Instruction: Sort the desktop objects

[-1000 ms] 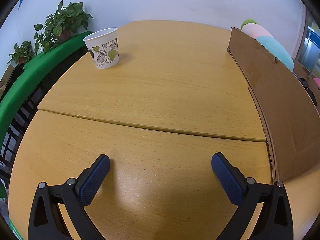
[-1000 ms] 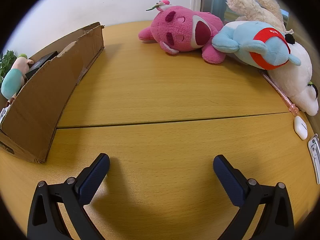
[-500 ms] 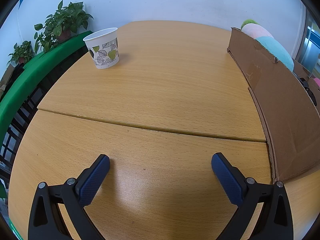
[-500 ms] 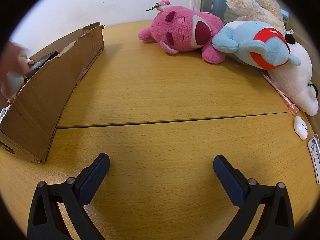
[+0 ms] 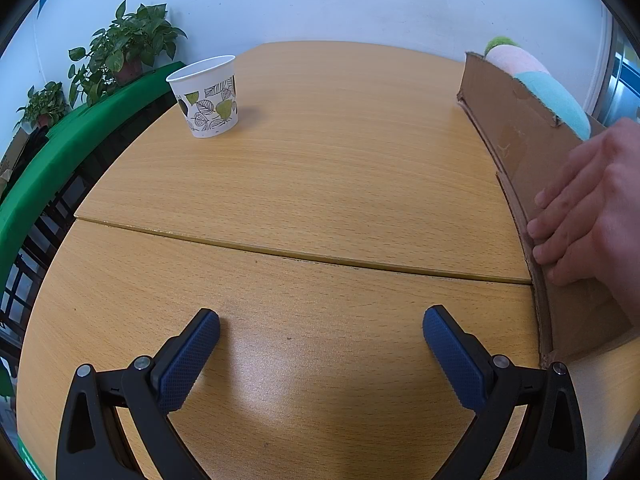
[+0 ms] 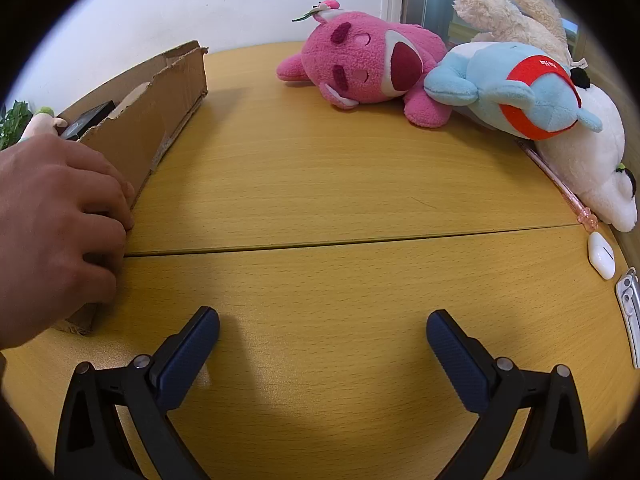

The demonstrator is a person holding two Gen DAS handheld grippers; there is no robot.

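My left gripper (image 5: 320,322) is open and empty over the wooden table (image 5: 320,160). A leaf-print paper cup (image 5: 206,96) stands far left. A cardboard box (image 5: 520,152) sits to its right, with a pink and teal plush (image 5: 536,76) inside. A bare hand (image 5: 588,208) grips the box's near wall. My right gripper (image 6: 322,322) is open and empty. It faces a pink plush (image 6: 368,68), a blue plush (image 6: 516,88) and a white plush (image 6: 592,168). The box (image 6: 160,120) and hand (image 6: 56,224) also show at its left.
A pink pen (image 6: 560,188), a white mouse (image 6: 600,254) and a white device (image 6: 630,312) lie at the table's right edge. A green ledge (image 5: 60,152) with potted plants (image 5: 124,52) runs along the left side. A dark object (image 6: 90,118) lies in the box.
A bare hand has come in and taken hold of the cardboard box's near wall. Both grippers have stayed still and open.
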